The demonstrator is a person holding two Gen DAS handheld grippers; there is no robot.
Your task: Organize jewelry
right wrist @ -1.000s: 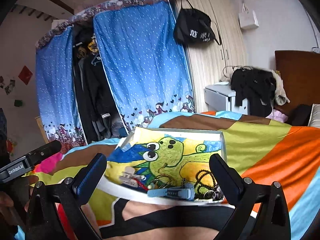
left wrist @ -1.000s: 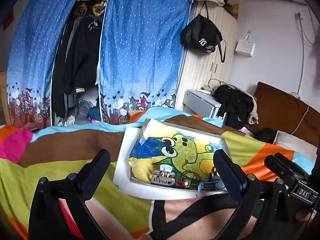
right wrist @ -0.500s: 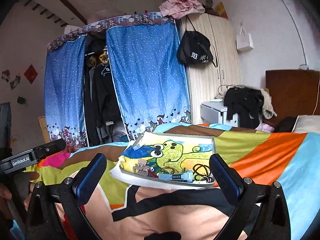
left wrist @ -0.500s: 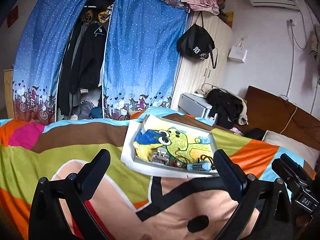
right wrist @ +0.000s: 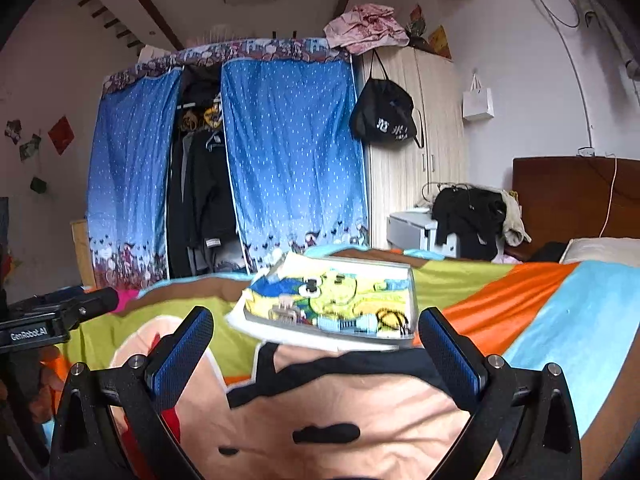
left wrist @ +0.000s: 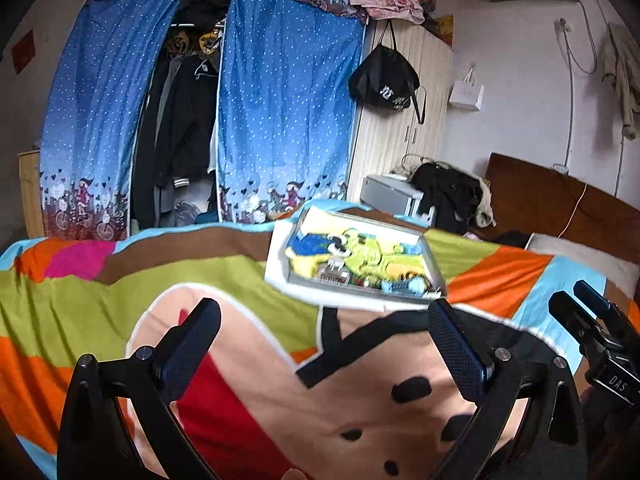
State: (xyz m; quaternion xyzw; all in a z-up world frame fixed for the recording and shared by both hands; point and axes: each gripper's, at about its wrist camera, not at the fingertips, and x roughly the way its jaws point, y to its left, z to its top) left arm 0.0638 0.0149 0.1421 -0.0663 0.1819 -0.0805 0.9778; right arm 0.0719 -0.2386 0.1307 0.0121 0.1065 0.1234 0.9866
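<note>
The left claw (left wrist: 324, 334) was spread wide and held nothing. The right claw (right wrist: 316, 336) was spread wide too, with nothing in it. Both hung over the bed's bright blanket (left wrist: 100, 280). The tray (left wrist: 434, 268) with the green cartoon picture lay on the blanket, ahead of both claws and apart from them. The jewelry (left wrist: 336, 274) sat along the tray's near edge, too blurry to sort out.

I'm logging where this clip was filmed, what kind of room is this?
Most likely a bedroom: a bed with a colourful cartoon blanket and brown wooden headboard, and a blue curtained clothes wardrobe.
</note>
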